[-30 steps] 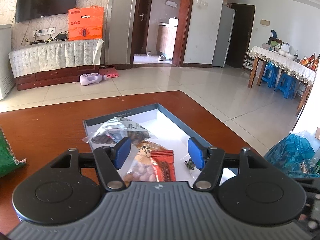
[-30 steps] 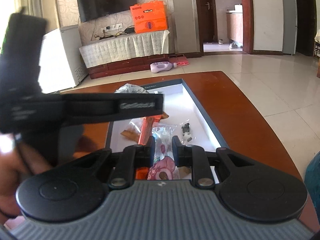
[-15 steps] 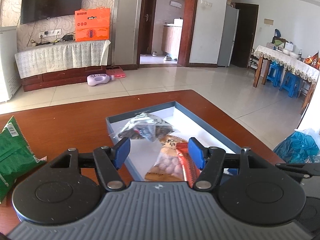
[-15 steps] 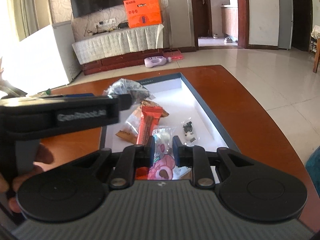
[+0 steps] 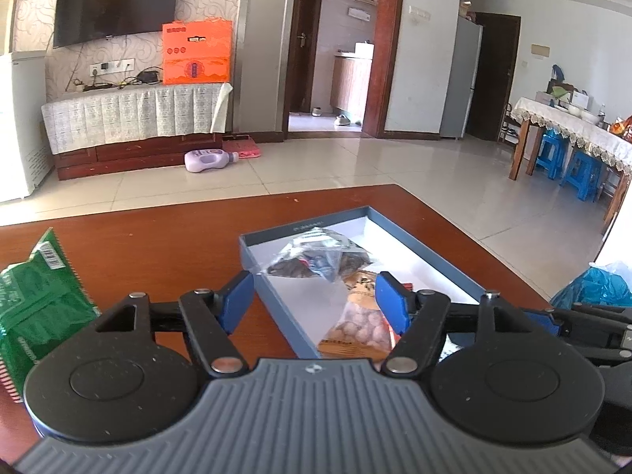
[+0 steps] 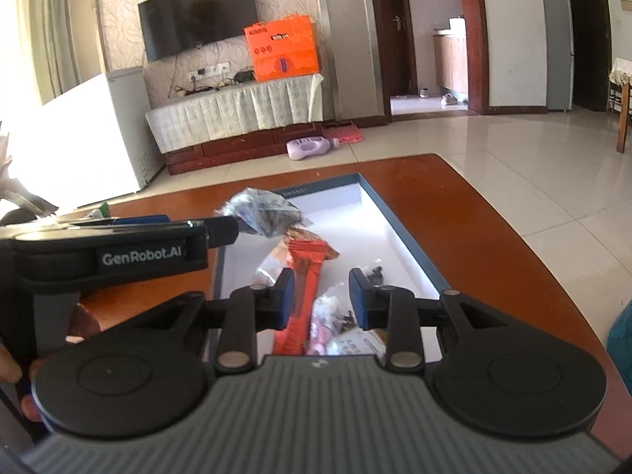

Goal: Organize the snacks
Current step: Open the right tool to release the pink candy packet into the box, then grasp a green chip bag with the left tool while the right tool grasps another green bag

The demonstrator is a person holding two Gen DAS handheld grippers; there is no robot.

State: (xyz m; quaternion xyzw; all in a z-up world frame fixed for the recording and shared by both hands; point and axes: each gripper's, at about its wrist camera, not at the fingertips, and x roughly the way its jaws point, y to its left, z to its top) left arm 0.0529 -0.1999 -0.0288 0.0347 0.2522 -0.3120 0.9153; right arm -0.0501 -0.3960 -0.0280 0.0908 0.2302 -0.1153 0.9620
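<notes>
Left gripper (image 5: pixel 314 296): jaws apart, holding nothing, above the near-left edge of the blue tray (image 5: pixel 426 243). Right gripper (image 6: pixel 322 300): jaws just opening, pads clear of the pink snack packet (image 6: pixel 326 326) lying between them in the tray. Green snack bag (image 5: pixel 33 300): on the table (image 5: pixel 158 233), left of the tray.

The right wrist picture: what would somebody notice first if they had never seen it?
Probably the shallow blue-rimmed box with a white floor on the red-brown wooden table, holding snack packets: a long orange-red wrapper in the middle and a crinkly clear bag of dark snacks at the far end. Next, the bright orange gift box on the cloth-covered cabinet beside the black wall television.
</notes>
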